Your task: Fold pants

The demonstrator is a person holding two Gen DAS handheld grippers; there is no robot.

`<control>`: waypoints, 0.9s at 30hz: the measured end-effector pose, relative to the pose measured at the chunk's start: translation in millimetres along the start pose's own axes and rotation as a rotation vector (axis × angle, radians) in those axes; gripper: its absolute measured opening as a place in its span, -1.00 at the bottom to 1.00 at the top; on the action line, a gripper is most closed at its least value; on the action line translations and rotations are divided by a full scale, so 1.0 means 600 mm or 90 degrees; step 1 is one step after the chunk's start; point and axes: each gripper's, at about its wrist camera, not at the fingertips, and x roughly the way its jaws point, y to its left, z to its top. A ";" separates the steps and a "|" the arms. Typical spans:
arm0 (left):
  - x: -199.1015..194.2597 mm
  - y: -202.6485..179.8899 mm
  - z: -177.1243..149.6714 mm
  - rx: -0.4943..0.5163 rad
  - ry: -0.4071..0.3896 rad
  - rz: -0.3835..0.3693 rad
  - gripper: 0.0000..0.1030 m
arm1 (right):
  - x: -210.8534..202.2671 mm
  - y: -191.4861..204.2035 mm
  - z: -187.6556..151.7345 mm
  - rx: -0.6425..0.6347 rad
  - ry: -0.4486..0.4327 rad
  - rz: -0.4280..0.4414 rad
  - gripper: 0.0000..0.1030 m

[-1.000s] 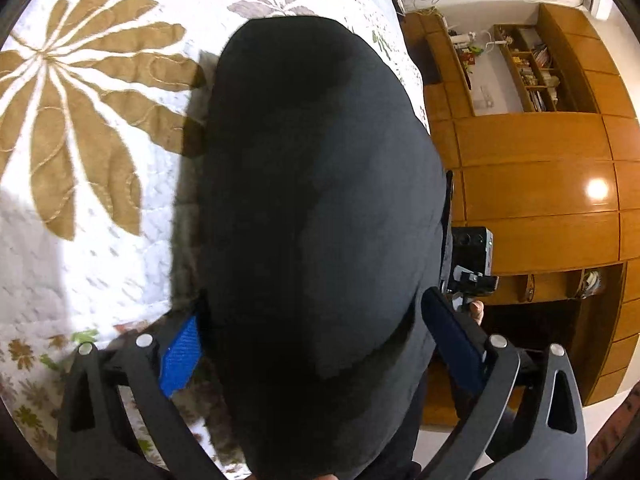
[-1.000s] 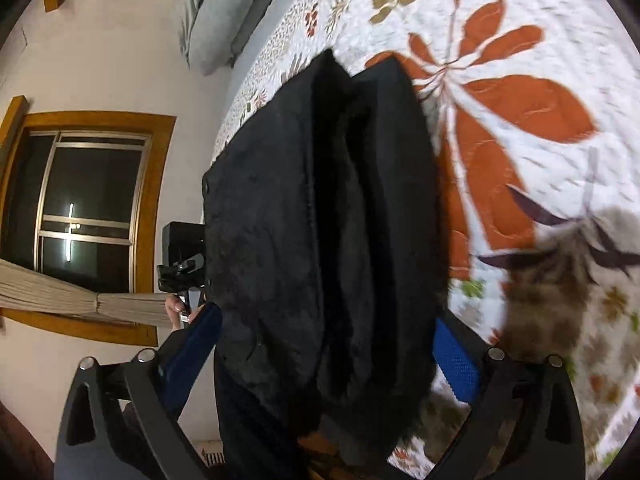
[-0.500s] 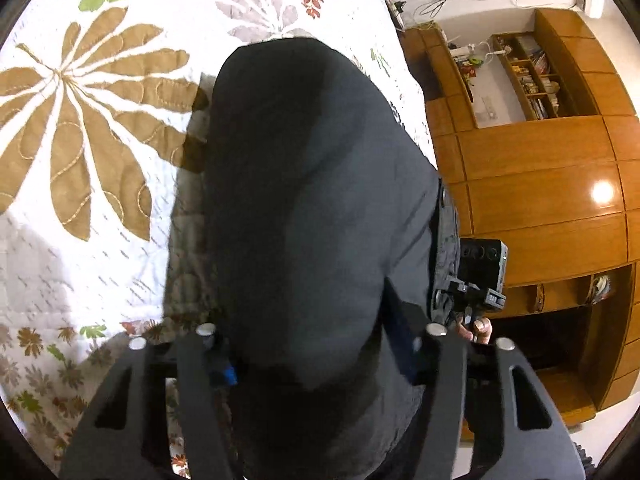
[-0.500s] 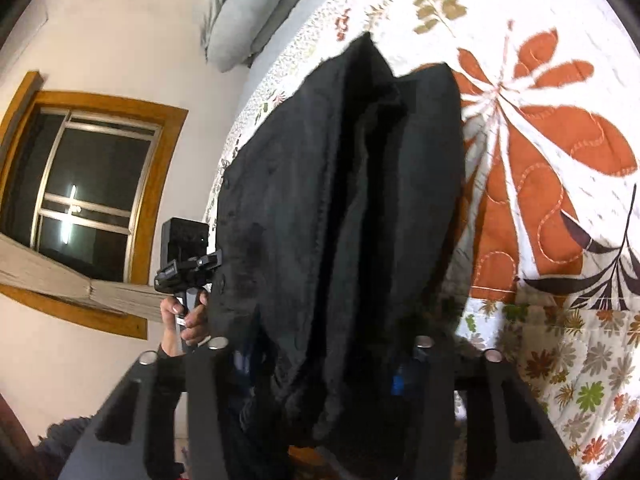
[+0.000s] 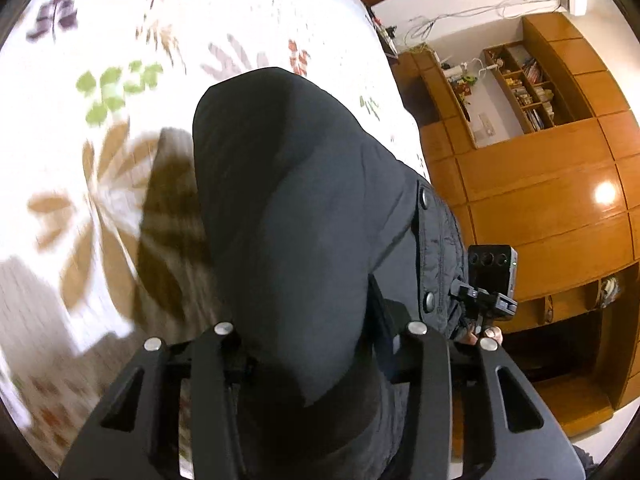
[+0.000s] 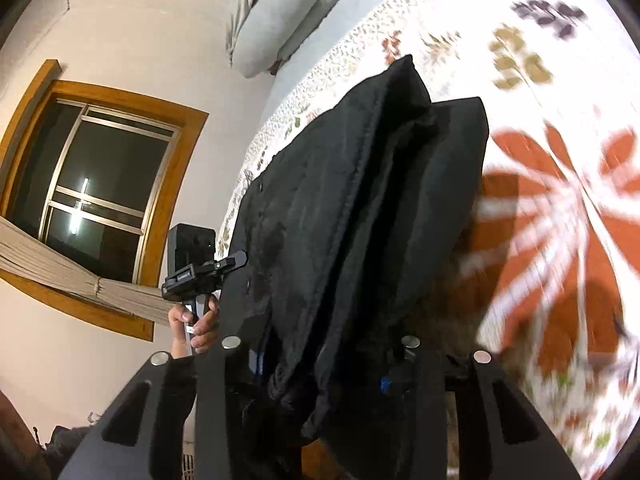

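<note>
**Gripping the near edge, both sides**

Closing just now, the left hand-held gripper (image 5: 308,344) and the right hand-held gripper (image 6: 320,360) each pinch the near end of the black pants (image 5: 288,208), a fold likely next. Mid-frame the pants drape onto the bed (image 5: 120,40), quilt bare toward the top; the cabinet (image 5: 540,200) stands right

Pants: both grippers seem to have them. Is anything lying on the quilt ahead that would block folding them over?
Nothing visible does. The left gripper and right gripper, jaws just closing, grip the black pants. The floral quilt beyond shows only its pattern; pillows sit at the far end.
</note>
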 end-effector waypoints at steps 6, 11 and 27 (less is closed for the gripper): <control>-0.029 0.025 0.136 -0.007 -0.041 0.034 -0.18 | 0.068 0.030 0.141 -0.020 -0.013 -0.003 -0.25; -0.039 0.079 0.260 -0.021 -0.054 0.067 -0.18 | 0.145 0.041 0.257 -0.038 -0.010 -0.014 -0.25; -0.069 0.208 0.314 -0.103 -0.108 0.076 0.76 | 0.259 -0.043 0.362 0.002 0.035 -0.070 0.33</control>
